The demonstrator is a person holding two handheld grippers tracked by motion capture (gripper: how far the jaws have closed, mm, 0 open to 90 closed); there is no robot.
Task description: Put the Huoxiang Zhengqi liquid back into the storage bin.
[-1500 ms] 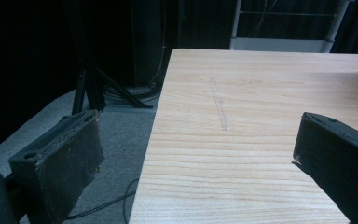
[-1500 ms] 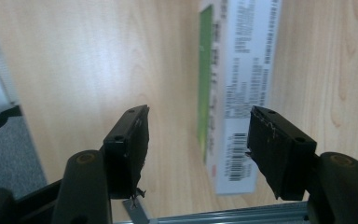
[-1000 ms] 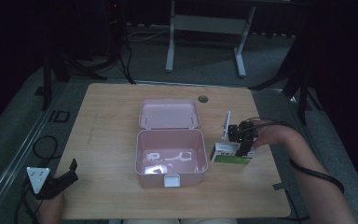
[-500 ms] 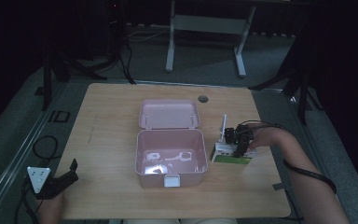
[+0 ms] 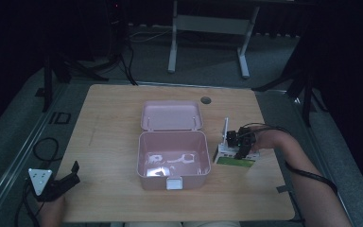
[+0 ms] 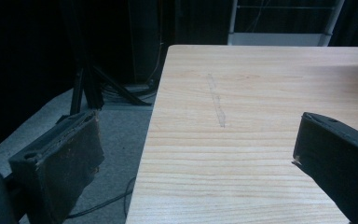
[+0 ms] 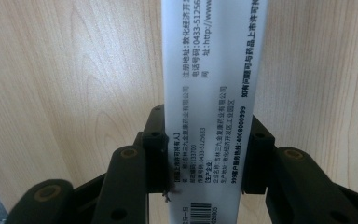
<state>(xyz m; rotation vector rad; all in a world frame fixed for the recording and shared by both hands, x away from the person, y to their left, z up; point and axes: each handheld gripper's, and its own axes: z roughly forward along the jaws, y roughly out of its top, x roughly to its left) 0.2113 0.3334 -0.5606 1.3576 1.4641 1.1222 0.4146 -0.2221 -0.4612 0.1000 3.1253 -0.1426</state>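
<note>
A white and green medicine box (image 5: 227,158) lies on the wooden table (image 5: 113,123) just right of an open pink case (image 5: 144,156). My right gripper (image 5: 240,144) points down onto it. In the right gripper view the white printed face of the medicine box (image 7: 209,70) runs between the two jaws, and my right gripper (image 7: 207,135) is shut on its sides. My left gripper (image 5: 68,175) rests at the table's front left corner. In its own view my left gripper (image 6: 196,154) stands open with only bare wood between the jaws.
The case's lid (image 5: 171,116) lies folded back behind it, and a few small pale items (image 5: 170,161) sit inside. A thin white strip (image 5: 226,127) stands upright behind the medicine box. The table's left edge (image 6: 147,140) drops to grey floor with cables.
My right gripper has shifted a little left and lower onto the medicine box. The left gripper and the pink case have stayed still.
</note>
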